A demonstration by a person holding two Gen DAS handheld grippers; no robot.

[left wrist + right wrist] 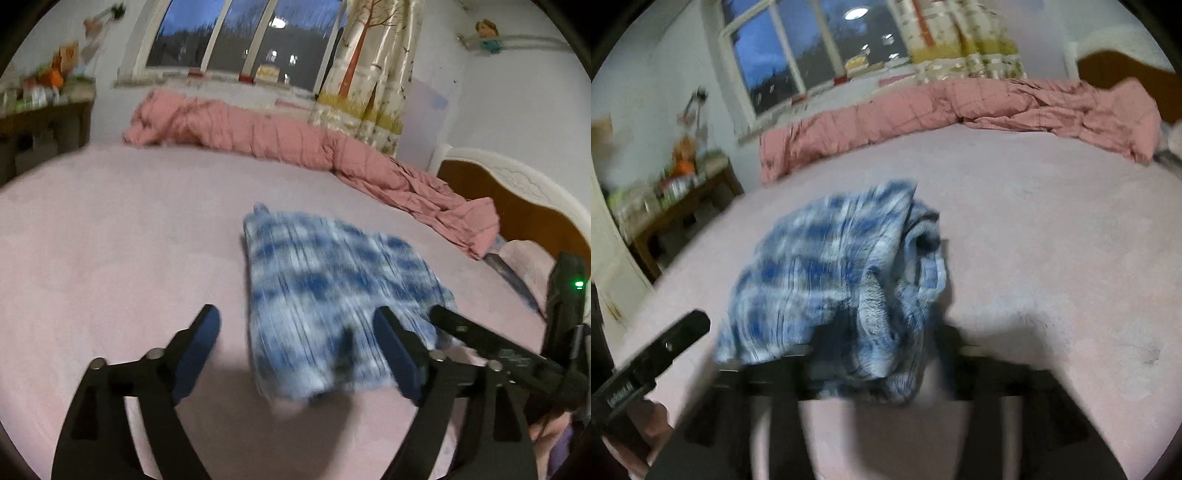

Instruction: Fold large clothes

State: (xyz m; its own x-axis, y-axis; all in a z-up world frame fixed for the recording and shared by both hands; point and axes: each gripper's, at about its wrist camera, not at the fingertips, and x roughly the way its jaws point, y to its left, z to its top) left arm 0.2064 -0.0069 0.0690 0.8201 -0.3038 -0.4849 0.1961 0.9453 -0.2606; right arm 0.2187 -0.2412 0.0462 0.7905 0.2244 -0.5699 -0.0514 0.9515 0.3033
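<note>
Garment: a blue-and-white checked garment [332,295] lies folded into a compact stack on the bed's pink sheet [110,240], near the middle of the bed; motion blur hides its finer detail.
Garment, right wrist view: the same garment [831,266] looks bunched, its near edge draped at about 6 o'clock over the blurred dark frame of the right tongs.
Left tongs: the left tongs [295,332] stand spread wide, the blue pads [201,343] apart; the garment's near edge lies between them, closer to the pad at 3 o'clock, and no pad presses on it.
Right tongs: the right tongs [882,373] are badly blurred in their own camera; from the left wrist view one black finger [480,339] reaches in from 4 o'clock and lies at the garment's near right corner. Whether it touches the cloth I cannot tell, and no grip on the cloth shows.
Hand: part of a hand [646,424] shows at 8 o'clock in the right wrist view, under the left tool's black body.
Bed: a rolled pink quilt [258,129] runs along the far edge at 12 o'clock, trailing toward the headboard [517,199] at 2 o'clock.
Window: a dark window [240,33] sits behind the quilt, with a tree-print curtain [369,66] at 1 o'clock.
Bench: a wooden bench [683,206] at 9 o'clock carries blurred clutter; no container's contents can be made out.
</note>
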